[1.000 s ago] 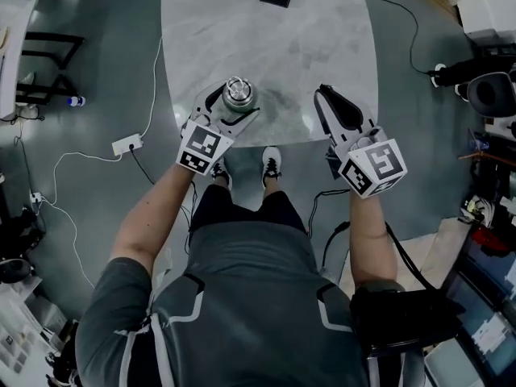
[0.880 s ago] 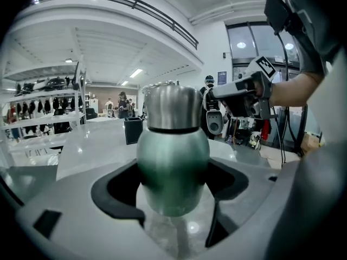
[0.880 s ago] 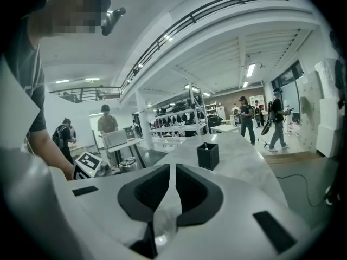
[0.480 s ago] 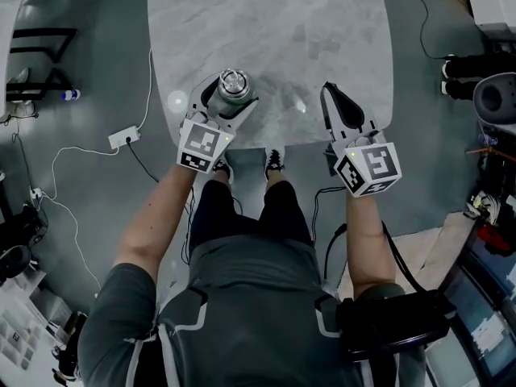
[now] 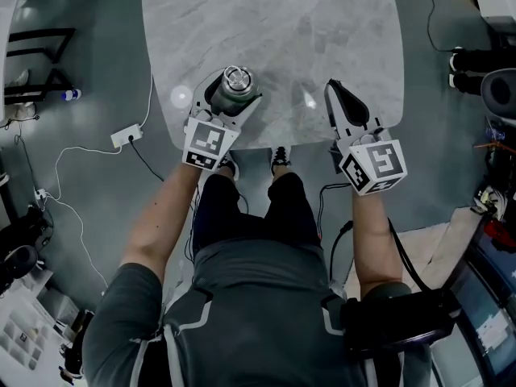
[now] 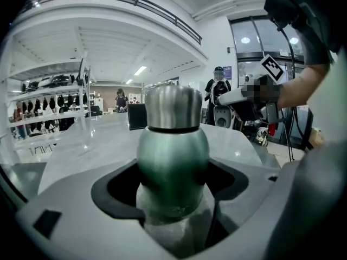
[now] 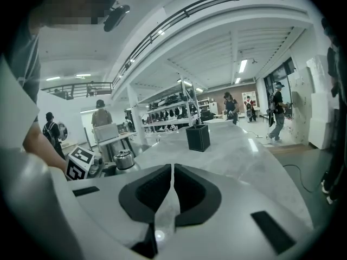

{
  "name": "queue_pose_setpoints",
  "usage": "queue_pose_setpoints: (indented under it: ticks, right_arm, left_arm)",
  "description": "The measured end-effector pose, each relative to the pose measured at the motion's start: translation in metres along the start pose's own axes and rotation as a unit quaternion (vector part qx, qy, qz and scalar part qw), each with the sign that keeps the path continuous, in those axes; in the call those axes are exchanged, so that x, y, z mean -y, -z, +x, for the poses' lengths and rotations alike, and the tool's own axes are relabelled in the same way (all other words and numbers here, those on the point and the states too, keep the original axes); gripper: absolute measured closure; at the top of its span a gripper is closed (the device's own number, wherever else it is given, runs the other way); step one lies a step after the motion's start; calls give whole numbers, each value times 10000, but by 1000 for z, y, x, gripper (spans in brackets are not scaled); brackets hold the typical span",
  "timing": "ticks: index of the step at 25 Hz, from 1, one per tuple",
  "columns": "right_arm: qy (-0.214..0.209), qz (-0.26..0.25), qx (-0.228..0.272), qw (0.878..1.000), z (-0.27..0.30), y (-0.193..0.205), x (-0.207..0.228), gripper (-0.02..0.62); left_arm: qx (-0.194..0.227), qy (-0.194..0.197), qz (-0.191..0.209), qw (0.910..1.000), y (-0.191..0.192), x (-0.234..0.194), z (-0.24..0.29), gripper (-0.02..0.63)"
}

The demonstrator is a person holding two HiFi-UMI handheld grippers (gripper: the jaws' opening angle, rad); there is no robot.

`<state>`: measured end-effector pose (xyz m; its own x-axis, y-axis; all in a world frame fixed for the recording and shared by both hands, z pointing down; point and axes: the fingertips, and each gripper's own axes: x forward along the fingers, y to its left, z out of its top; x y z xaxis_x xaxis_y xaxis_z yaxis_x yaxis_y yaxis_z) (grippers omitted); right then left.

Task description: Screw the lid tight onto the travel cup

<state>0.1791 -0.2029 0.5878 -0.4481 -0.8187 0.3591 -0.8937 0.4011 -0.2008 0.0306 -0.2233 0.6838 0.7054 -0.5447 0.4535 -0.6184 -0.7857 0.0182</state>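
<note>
The travel cup [image 5: 235,92] is a green metal flask with a steel lid [image 5: 236,78] on top; it stands upright near the marble table's front left edge. My left gripper [image 5: 228,101] is shut on the cup's green body [image 6: 172,164], with both black pads against its sides below the lid [image 6: 173,108]. My right gripper [image 5: 339,100] is shut with nothing between its jaws, over the table's front right part, well apart from the cup. From the right gripper view the cup [image 7: 124,160] shows small at the left, beside the left gripper's marker cube [image 7: 81,162].
The marble table [image 5: 322,31] has its front edge just beyond both hands. A black square holder [image 7: 197,137] stands farther back on it. Cables and a power strip [image 5: 126,136] lie on the floor at left. People and shelves are far in the background.
Both grippers have sunk toward the table top, the left one carrying the cup down with it. The right gripper's jaws have gone from slightly parted to shut.
</note>
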Motion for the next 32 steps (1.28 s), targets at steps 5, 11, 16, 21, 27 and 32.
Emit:
queue_pose_setpoints:
  ticks: [5,11,16,21,27,32]
  right_arm:
    - [-6,18,-6,10000,0,3,3,555]
    - [-25,50,-6,10000,0,5,0,555]
    - [-56,62,-18,10000,-2,5,-1,555]
    - [-64,46,-36,10000,2,8,-5,555]
    - [-67,25,-11,10000,-7,-4,-12,555]
    - [-148,-67,118,9998,-18,-31,-22,555]
  left_arm:
    - [112,35,28,9999,2,1,1,236]
    - [101,52,101,9999,1,2,-3,236]
    - [74,73,138,9999,1,6,-1,236]
    - [-15,121,188,9997,10,1,1,236]
    - [-192,152,132,9996,10,0,-10,236]
    - [-174,81,31,9998,-8,5,-41,236]
